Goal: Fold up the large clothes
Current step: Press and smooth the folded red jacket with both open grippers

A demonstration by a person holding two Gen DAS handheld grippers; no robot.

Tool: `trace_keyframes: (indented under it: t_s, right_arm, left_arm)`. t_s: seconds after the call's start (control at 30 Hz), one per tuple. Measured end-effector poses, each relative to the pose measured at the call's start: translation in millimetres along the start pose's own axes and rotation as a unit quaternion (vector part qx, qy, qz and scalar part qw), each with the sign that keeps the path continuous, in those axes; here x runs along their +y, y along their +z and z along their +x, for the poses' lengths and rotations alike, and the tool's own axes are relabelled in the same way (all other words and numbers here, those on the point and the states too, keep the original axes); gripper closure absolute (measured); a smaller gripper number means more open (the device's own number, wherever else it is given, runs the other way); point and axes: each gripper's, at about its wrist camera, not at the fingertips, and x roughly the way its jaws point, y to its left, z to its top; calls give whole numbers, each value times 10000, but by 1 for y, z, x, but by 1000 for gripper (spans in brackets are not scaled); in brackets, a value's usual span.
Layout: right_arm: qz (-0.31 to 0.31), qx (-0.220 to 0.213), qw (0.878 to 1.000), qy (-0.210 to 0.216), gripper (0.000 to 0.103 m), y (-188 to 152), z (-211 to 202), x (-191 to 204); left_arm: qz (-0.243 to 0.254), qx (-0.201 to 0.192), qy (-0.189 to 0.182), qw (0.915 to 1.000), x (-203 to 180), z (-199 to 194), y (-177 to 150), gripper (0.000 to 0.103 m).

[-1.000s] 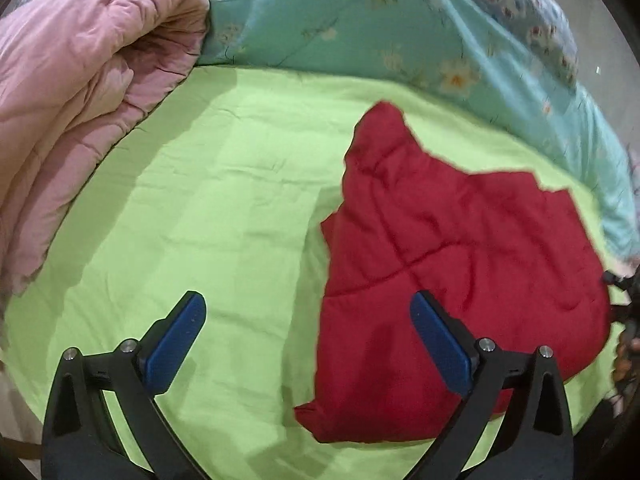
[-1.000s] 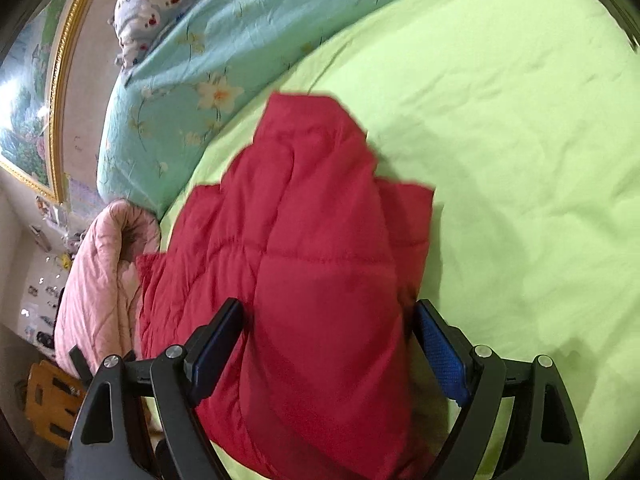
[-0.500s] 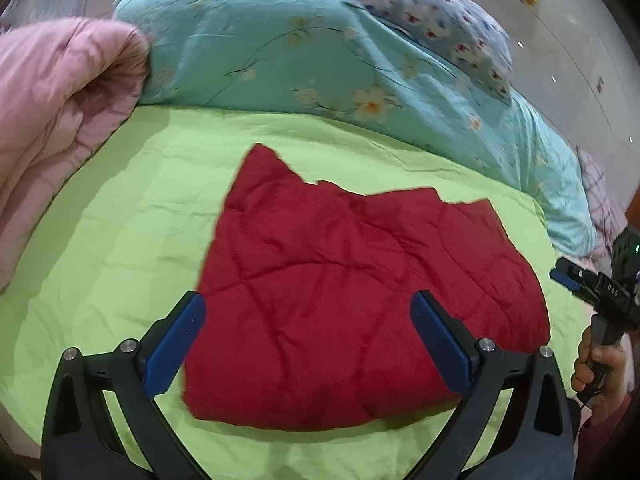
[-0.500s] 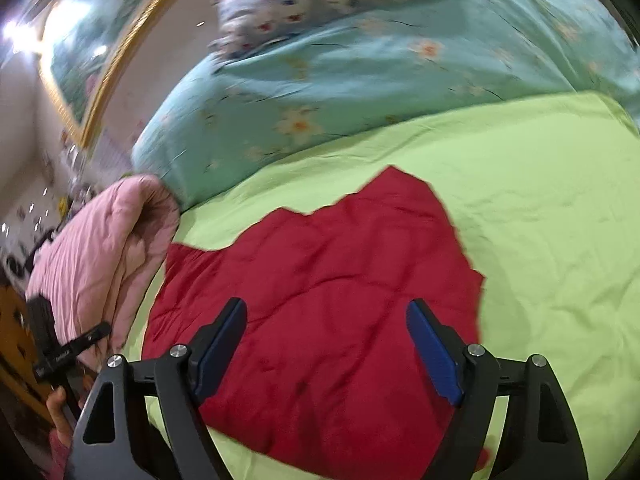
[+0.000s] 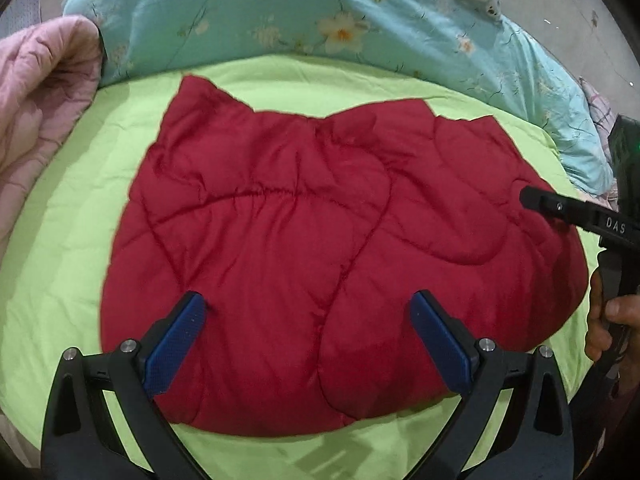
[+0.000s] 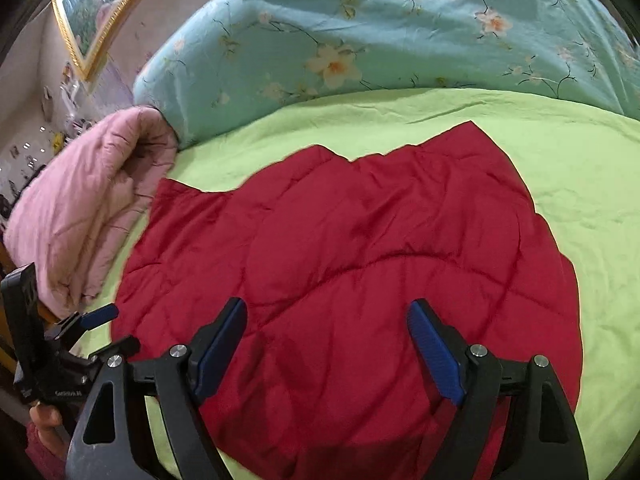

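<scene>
A red quilted garment lies folded and flat on the green bed sheet. It also shows in the right wrist view. My left gripper is open and empty, held above the garment's near edge. My right gripper is open and empty, also above the near part of the garment. The right gripper's tip shows at the right edge of the left wrist view. The left gripper shows at the lower left of the right wrist view.
A pink quilt is bunched at the left of the bed. A turquoise floral duvet runs along the far side. A gold-framed picture hangs on the wall. Green sheet lies bare to the right.
Both grippers have pulled back and turned to face the garment squarely. The garment now lies flat and centred under both views. Both grippers stay open.
</scene>
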Motion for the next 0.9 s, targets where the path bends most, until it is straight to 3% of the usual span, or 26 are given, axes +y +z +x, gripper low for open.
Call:
trace_keyframes:
  t_s: [0.4, 0.9]
  right_arm:
    - [-26, 180, 9968, -784, 20, 9, 32, -16]
    - [452, 168, 9955, -810, 20, 20, 46, -51]
  left_arm:
    - [77, -32, 145, 9999, -4, 33, 17, 0]
    - [231, -98, 390, 9989, -8, 70, 41, 0]
